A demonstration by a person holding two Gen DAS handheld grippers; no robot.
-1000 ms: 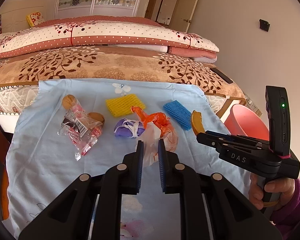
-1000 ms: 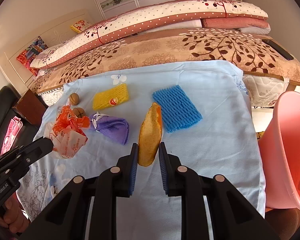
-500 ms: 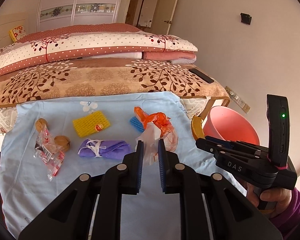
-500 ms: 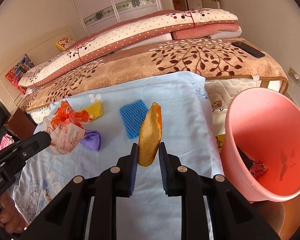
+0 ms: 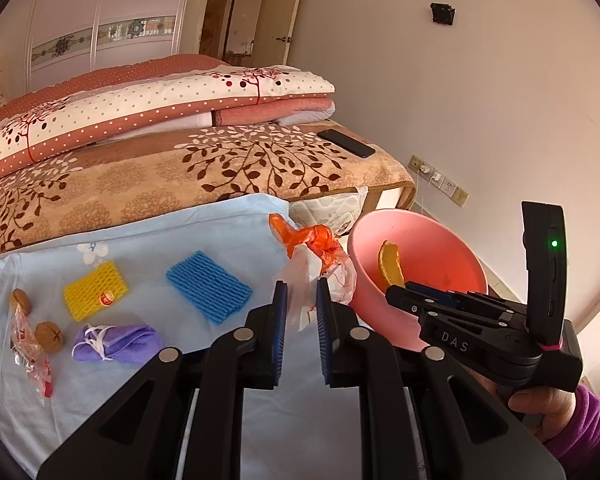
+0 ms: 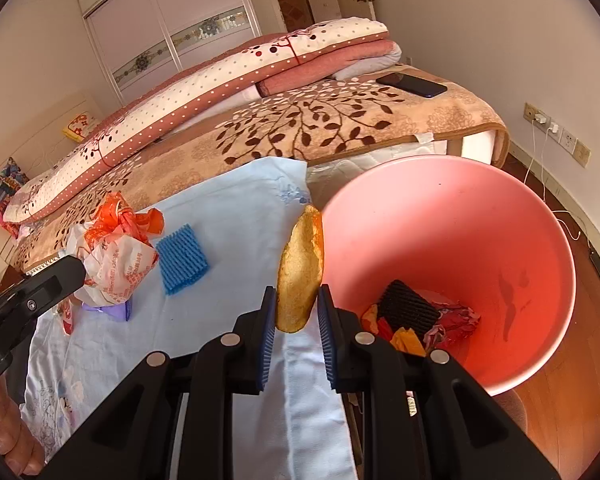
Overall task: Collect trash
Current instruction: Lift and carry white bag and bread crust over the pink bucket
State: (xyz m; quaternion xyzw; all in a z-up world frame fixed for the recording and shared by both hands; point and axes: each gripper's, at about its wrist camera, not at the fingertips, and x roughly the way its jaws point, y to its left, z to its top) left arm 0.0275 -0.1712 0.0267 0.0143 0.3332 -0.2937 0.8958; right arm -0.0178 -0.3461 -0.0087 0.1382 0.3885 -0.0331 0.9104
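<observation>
Now swung right across the blue cloth [image 5: 204,236] since a second ago, with the pink bin [image 5: 452,252] far larger at the right of the left wrist view. Left claw [image 5: 301,300] pinching a crinkly white and orange plastic bag [image 5: 316,256], thin film bunched and knotted at the top, hanging just left of the bin rim. Right claw [image 5: 396,289] seen from the side, holding a curved yellow peel [image 5: 390,266] against the bin's mouth. Left behind on the cloth: blue foam net [image 5: 208,286], yellow foam net [image 5: 95,290], purple tied bag [image 5: 114,342], two wrinkled walnuts [image 5: 49,336], clear red-printed wrapper [image 5: 30,352].

Likewise shifted in the right wrist view: bin [image 6: 500,208] filling the right half, smooth plastic, tapered, with dark foam and crumpled scraps [image 6: 416,314] at the bottom. Right claw [image 6: 297,312] clamped on the peel [image 6: 300,268], pithy and rough, upright, just at the near-left rim. Bag [image 6: 116,256] held at far left. Probably close to dropping both; several pieces left to gather.
</observation>
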